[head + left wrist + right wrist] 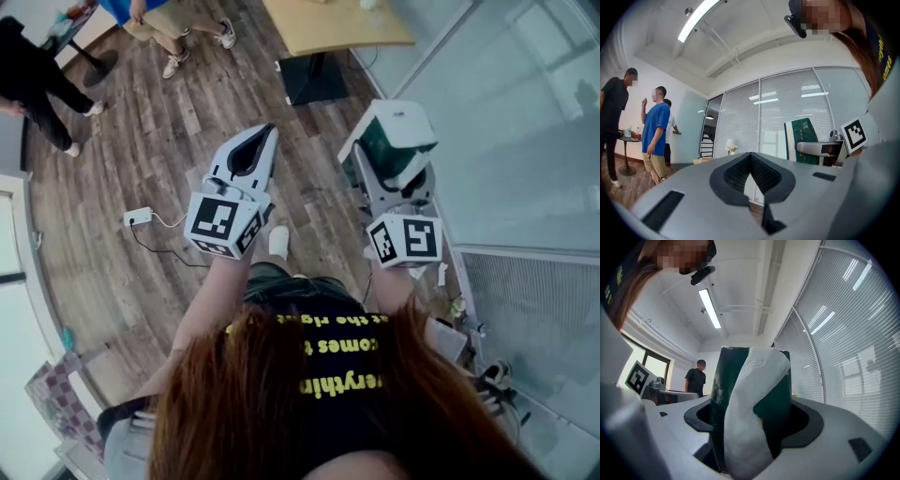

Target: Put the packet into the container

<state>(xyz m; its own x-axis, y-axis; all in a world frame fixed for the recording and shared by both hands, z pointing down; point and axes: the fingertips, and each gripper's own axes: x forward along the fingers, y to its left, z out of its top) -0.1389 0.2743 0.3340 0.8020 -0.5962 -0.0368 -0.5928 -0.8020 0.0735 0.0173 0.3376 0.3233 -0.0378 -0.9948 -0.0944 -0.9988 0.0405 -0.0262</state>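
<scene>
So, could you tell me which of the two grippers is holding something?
The right gripper: it is shut on a green and white packet. The left gripper has its jaws together with nothing between them.

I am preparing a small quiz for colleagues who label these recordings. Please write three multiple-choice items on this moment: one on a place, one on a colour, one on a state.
1. Where is the packet?
A) lying loose, in no gripper
B) between the jaws of the right gripper
C) between the jaws of the left gripper

2. Which colours does the packet show?
A) dark green and white
B) red and yellow
C) blue and black

3. How do the left gripper's jaws stand?
A) wide apart
B) closed on the packet
C) together, with nothing between them

Answers:
1 B: the right gripper view shows the packet clamped upright between its jaws.
2 A: a dark green wrapper with a white part down its front.
3 C: in the left gripper view the tips meet and the hollow behind them is bare.
</scene>
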